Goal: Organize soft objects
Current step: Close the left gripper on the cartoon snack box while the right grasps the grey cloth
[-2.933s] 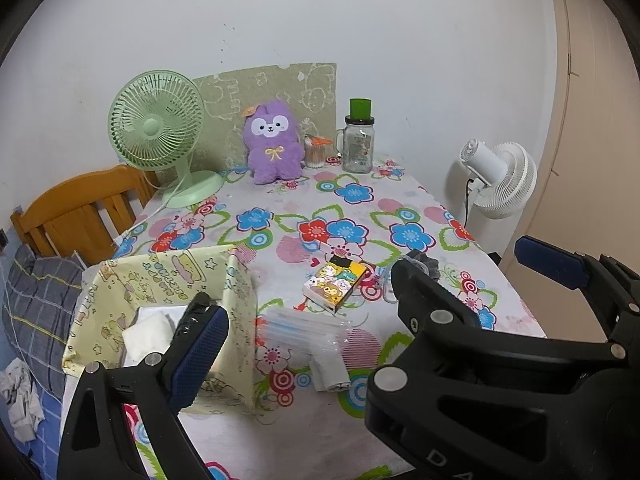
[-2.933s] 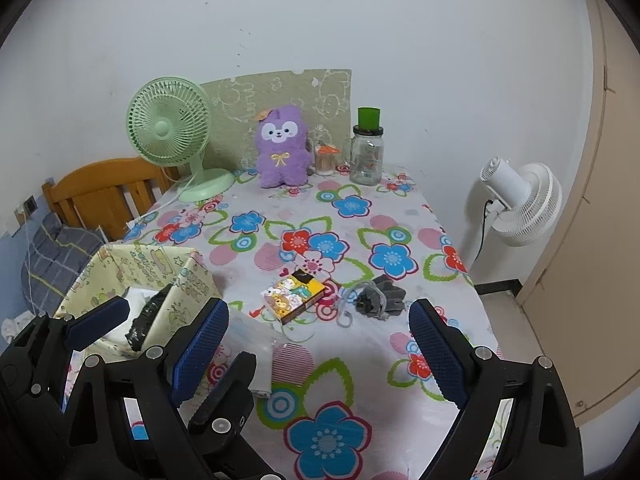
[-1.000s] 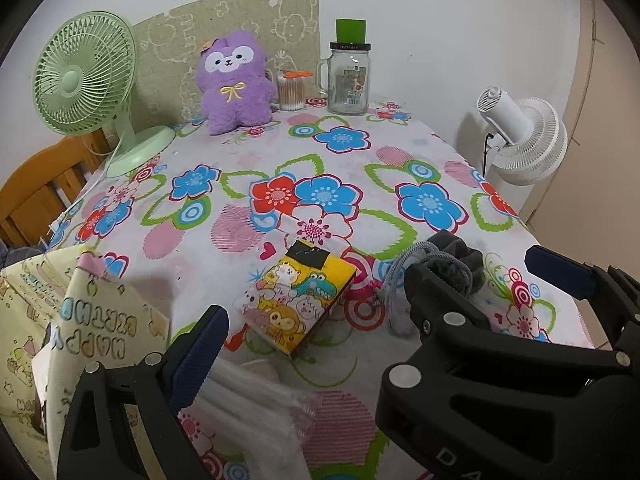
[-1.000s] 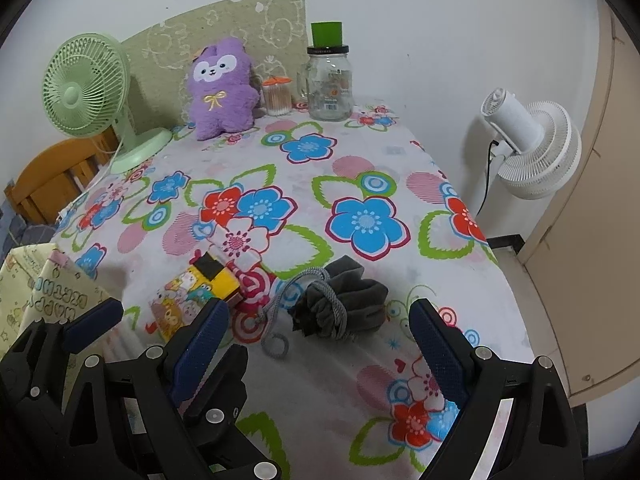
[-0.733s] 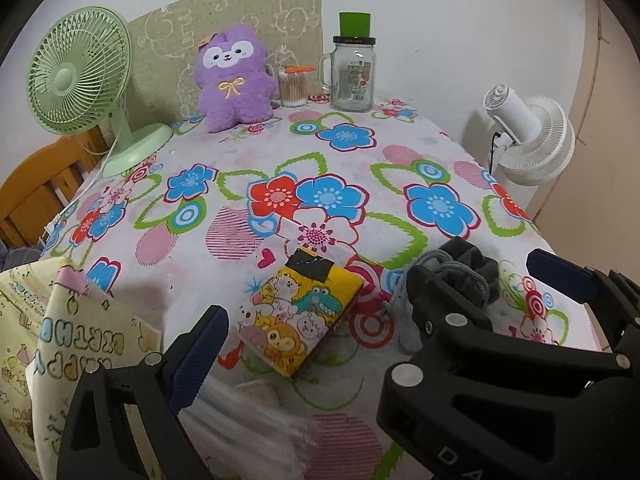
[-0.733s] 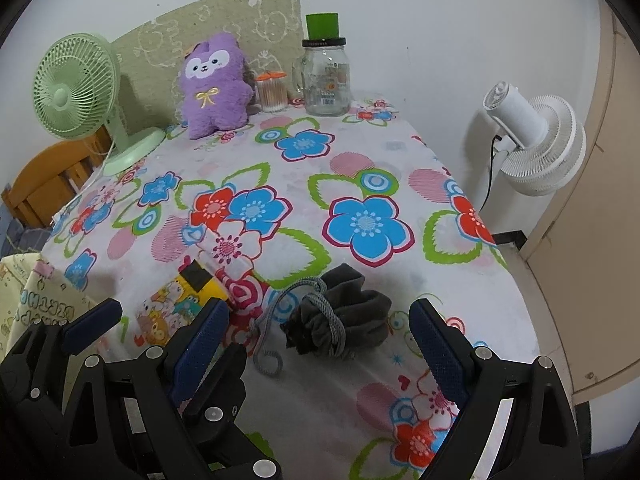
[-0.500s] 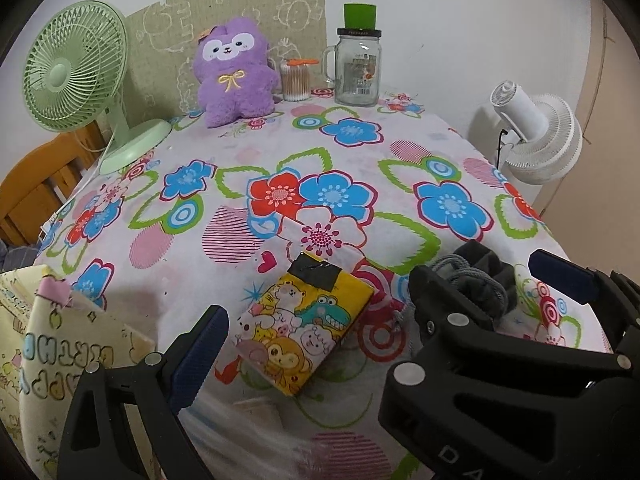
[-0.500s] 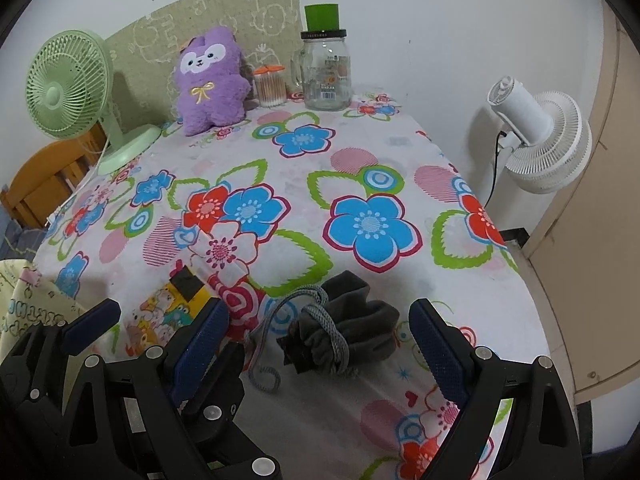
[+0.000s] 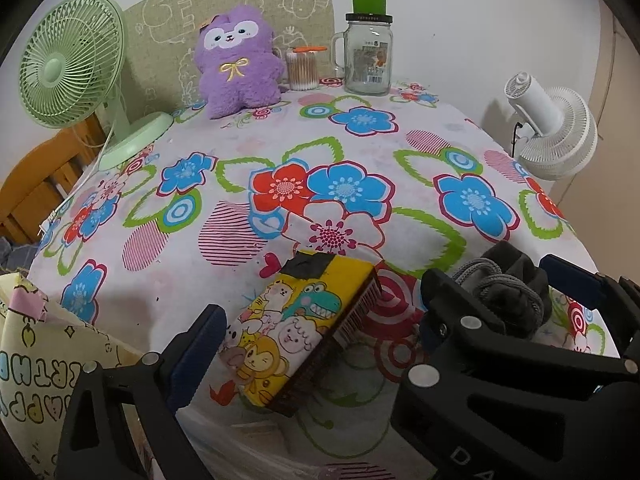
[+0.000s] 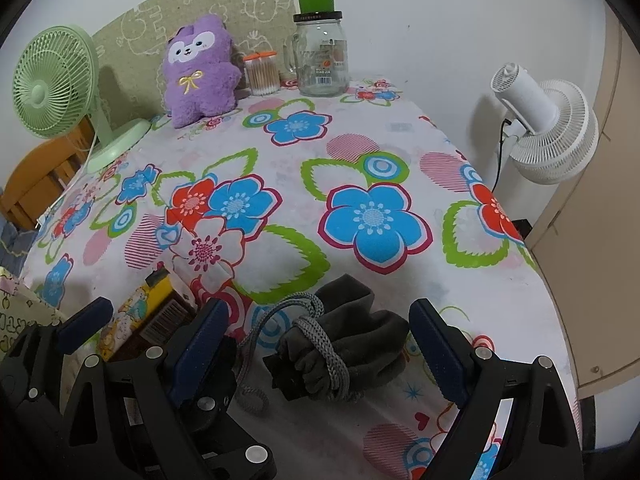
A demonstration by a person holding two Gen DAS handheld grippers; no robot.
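A dark grey drawstring pouch point(image 10: 344, 344) with a grey cord lies on the flowered tablecloth. My right gripper point(image 10: 320, 344) is open, its blue-padded fingers on either side of the pouch, not touching it. The pouch also shows in the left wrist view point(image 9: 508, 296), partly behind the right gripper's body. My left gripper point(image 9: 316, 332) is open and empty around a yellow cartoon tissue pack point(image 9: 296, 328). A purple plush point(image 10: 198, 72) sits upright at the table's back. A yellow "happy birthday" fabric box point(image 9: 36, 360) stands at the near left.
A green desk fan point(image 9: 68, 68) stands at the back left. A glass mug jar with green lid point(image 10: 320, 56) and a cotton-swab tub point(image 10: 262, 74) stand at the back. A white fan point(image 10: 540, 128) is off the table's right edge. Clear plastic packets point(image 9: 256, 452) lie near the front.
Both grippers have moved forward and down over the table. The pouch now lies between the right gripper's fingers and the tissue pack between the left's. Both stay open.
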